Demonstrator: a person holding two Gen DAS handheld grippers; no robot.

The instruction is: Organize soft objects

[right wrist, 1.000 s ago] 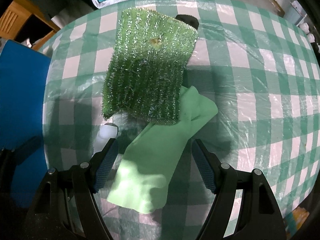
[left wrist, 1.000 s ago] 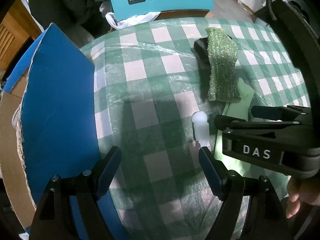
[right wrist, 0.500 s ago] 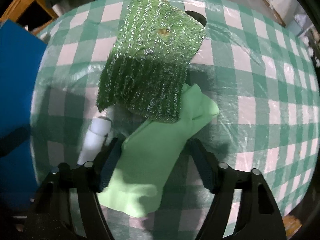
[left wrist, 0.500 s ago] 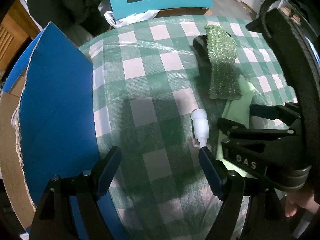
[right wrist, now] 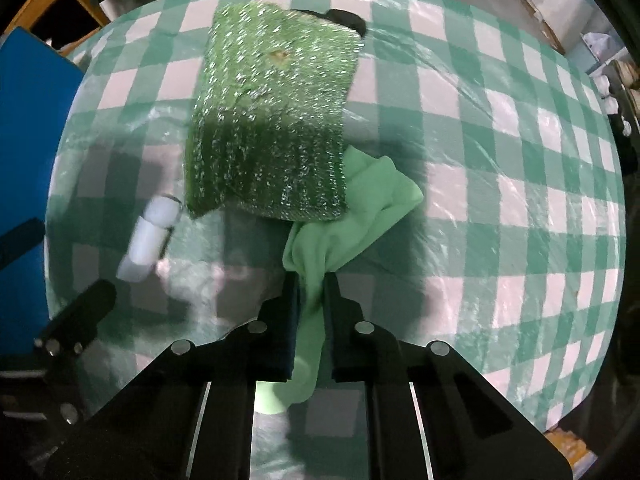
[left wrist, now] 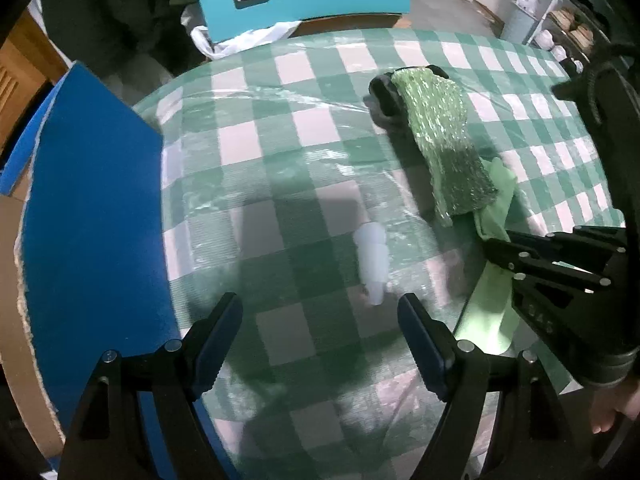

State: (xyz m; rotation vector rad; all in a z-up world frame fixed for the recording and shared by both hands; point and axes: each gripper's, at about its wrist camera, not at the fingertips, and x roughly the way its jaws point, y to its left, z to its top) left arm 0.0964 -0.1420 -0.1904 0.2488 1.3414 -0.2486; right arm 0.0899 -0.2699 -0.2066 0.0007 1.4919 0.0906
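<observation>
Your right claw [right wrist: 311,280] is pinched together on one pale green cloth [right wrist: 352,200], whose near end hangs down between the fingers while its far end lies on the table [right wrist: 500,140]. One glittery green scouring pad [right wrist: 272,120] overlaps that far end, and a single black object [right wrist: 346,19] shows past the pad's far edge. Your left claw [left wrist: 320,312] stands wide apart over the checked table, holding nothing. One small white bottle [left wrist: 373,262] lies just beyond its fingertips, between the two claws. A blue cardboard flap [left wrist: 92,208] rises at the left edge.
</observation>
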